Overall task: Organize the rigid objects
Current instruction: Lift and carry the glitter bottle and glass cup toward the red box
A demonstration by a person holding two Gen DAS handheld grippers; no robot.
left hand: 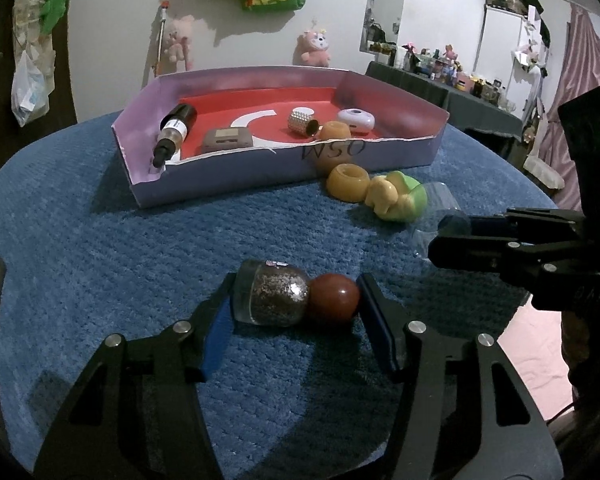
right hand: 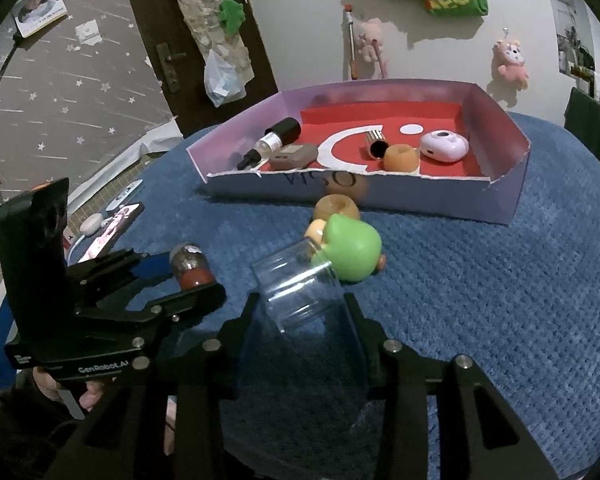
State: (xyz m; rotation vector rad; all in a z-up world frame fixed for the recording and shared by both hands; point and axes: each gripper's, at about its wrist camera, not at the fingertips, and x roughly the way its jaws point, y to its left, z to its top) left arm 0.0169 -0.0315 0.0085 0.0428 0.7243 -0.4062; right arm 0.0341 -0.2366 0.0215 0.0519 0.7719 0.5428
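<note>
Glitter is catching the light inside a small bottle with a round red cap, lying on its side low in the middle of the left wrist view. The left claw is bracketing it, one finger at the bottle's base and the other at the cap, both seeming to touch, though I cannot tell whether they are squeezing it. In the right wrist view that same claw is showing at the left of the frame with the bottle between its fingers.

The right claw is sitting low in the centre of its own view, its fingers standing wide on either side of a clear plastic cup that is lying tipped over on the blue worktop. I cannot tell whether the fingers are touching the cup. Just beyond the cup's mouth a green and yellow toy is resting against it, and an orange ring is lying right behind the toy.

Further up the frame, a shallow box with a red floor is holding a dropper bottle, a brown case, a gold studded tube, another orange ring and a pale pink case.
</note>
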